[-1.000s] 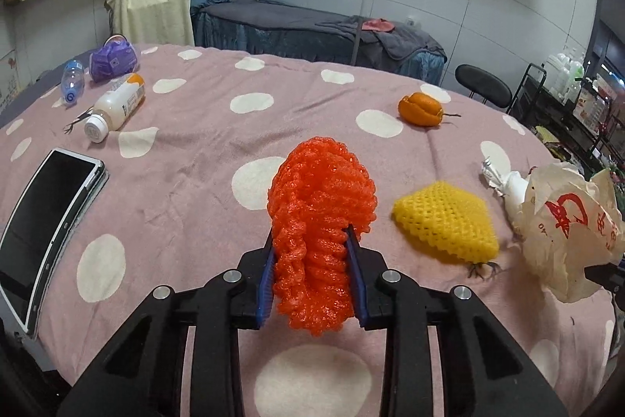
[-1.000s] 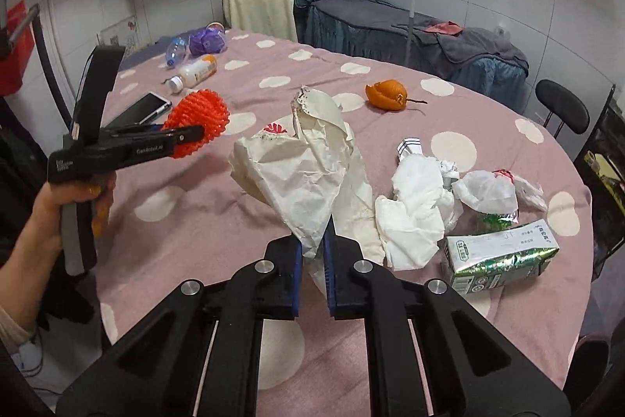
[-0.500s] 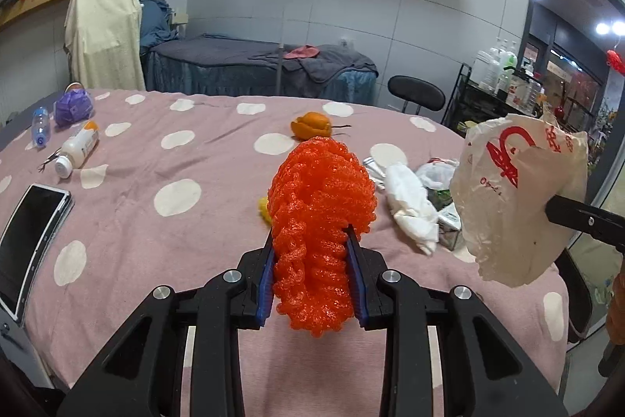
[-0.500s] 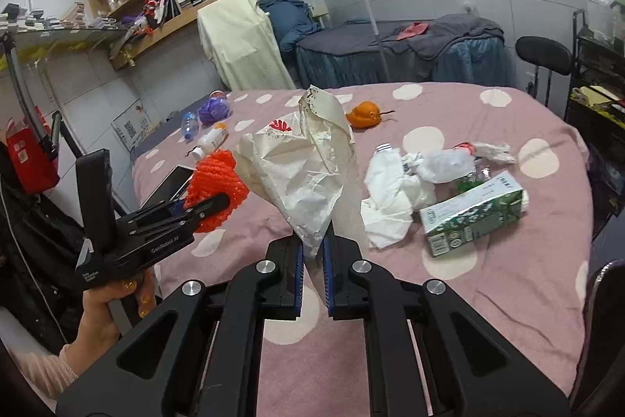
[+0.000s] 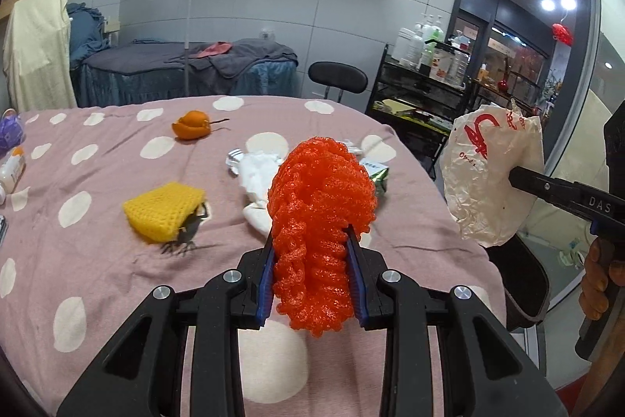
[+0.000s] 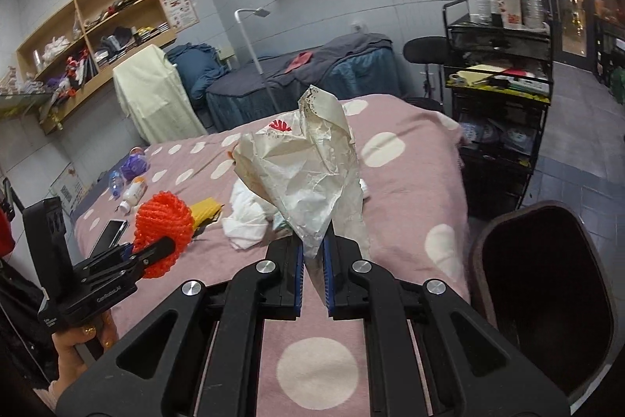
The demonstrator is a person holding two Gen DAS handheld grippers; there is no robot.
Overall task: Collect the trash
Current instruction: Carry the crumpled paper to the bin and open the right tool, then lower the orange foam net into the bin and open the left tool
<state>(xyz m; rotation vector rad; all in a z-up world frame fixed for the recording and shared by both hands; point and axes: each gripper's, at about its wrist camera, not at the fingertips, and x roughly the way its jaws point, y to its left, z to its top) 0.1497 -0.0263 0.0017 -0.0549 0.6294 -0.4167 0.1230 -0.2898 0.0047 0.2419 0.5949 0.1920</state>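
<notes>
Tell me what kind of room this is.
Probably a massage or beauty treatment room: a draped treatment bed by the wall, a black trolley of pump bottles, a round stool, and cluttered wooden shelves.

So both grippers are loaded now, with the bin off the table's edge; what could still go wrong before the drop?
1. The right gripper pinches only the bottom corner of the crumpled white bag, so the bag may slip or snag on the dark bin rim.
2. The orange foam net bulges well beyond the left gripper pads; springy foam could pop free.
3. Both hands converge near the bin and may collide.
</notes>
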